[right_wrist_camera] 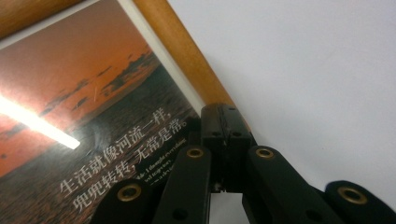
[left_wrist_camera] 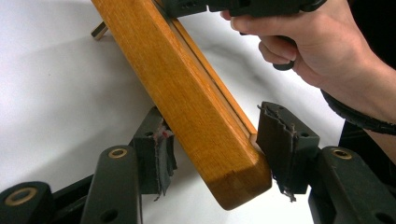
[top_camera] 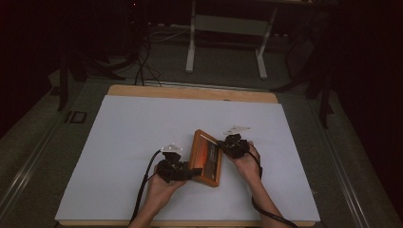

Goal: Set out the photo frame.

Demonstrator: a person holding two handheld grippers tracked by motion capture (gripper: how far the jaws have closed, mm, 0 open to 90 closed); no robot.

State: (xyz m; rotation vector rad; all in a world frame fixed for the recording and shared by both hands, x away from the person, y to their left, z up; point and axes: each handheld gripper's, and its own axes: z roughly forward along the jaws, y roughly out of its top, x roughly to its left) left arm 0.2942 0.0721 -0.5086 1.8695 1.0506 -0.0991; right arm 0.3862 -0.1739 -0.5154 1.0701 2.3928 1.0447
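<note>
two grippers meet one picture frame (top_camera: 206, 158): left gripper (left_wrist_camera: 215, 154) apart astride it, right gripper (right_wrist_camera: 227, 140) together.

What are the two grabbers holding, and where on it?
The right gripper is shut on the picture frame at its wooden side edge. The left gripper straddles the frame's corner; its fingers aren't clearly pressing.

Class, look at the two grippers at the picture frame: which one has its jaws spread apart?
The left gripper: its jaws stand apart on either side of the picture frame, while the right gripper has its jaws together.

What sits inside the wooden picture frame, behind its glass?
The wooden picture frame holds a sunset print with white Chinese text; the right gripper covers its lower edge.
</note>
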